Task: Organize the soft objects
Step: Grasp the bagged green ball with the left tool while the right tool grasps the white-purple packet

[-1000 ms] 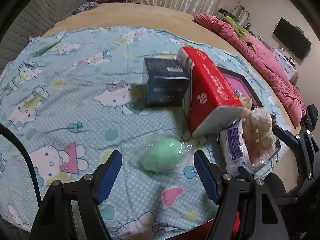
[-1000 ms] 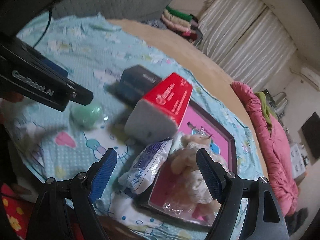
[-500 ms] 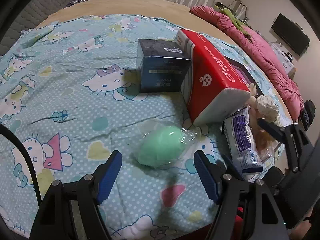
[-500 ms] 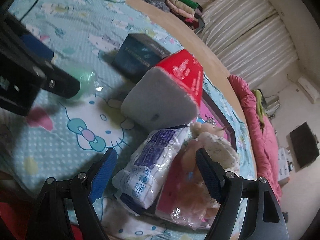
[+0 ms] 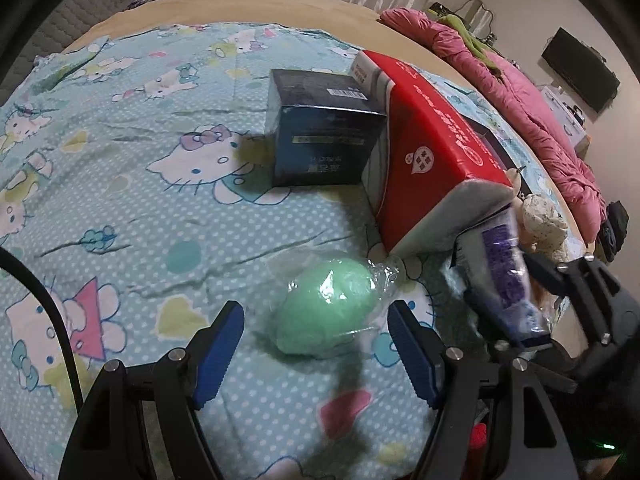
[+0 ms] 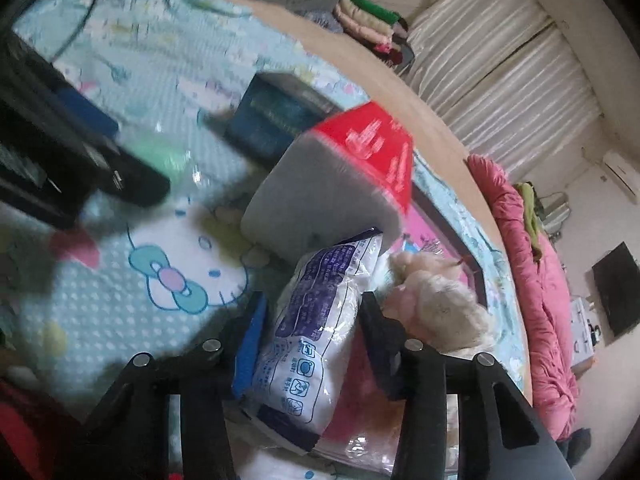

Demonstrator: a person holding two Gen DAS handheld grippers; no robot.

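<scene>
A wrinkled pale-blue cartoon-print cotton sheet (image 5: 120, 184) is carrying a glossy red-and-white tissue block (image 5: 432, 152). The right gripper (image 6: 310, 334) is closing around a crinkly white-and-purple plastic pack (image 6: 316, 320). The left gripper (image 5: 316, 344) is spread, straddling a film-wrapped green foam egg (image 5: 328, 312).

Black tool (image 5: 316, 344), blue ribbed pads (image 5: 218, 354)

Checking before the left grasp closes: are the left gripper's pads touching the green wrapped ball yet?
Apart. In the left wrist view the left gripper straddles the green wrapped ball, with bedsheet visible between each blue pad and it.
</scene>
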